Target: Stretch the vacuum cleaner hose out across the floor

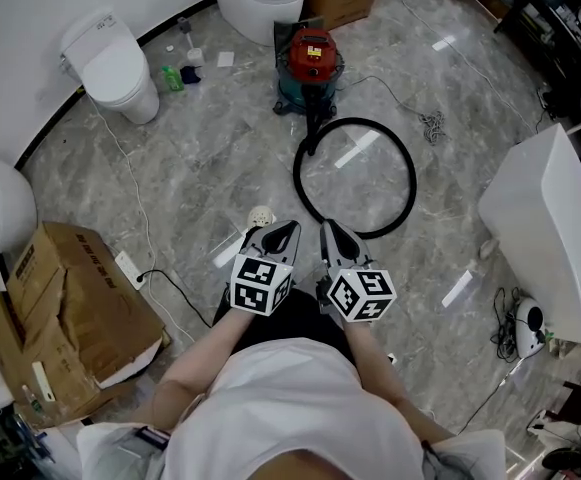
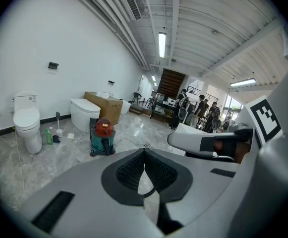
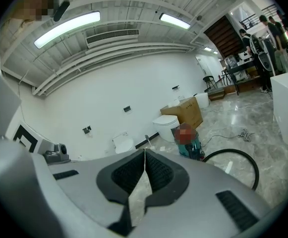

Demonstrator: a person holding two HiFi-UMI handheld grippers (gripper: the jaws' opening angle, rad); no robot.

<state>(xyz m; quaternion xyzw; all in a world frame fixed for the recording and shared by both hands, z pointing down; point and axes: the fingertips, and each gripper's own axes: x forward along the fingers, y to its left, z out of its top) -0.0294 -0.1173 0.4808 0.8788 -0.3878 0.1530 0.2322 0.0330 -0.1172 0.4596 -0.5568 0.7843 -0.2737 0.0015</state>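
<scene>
Item: hose (image 1: 365,236), black, one loop on the floor at 12 o'clock from my grippers, joining the vacuum cleaner (image 1: 310,63) beyond. I judge it light, springy and ribbed; I would grip the near arc. Left gripper (image 1: 286,230), right gripper (image 1: 328,230): both closed, empty. Cardboard box (image 1: 70,318), 8 o'clock: open, contents unclear.

Hose (image 1: 355,120) looped in front of vacuum cleaner (image 1: 310,63), toilet (image 1: 115,68) to its left

White shirt (image 1: 288,393), grey left gripper (image 1: 284,230) and right gripper (image 1: 327,230), black-and-white marker cubes (image 1: 261,285)
</scene>
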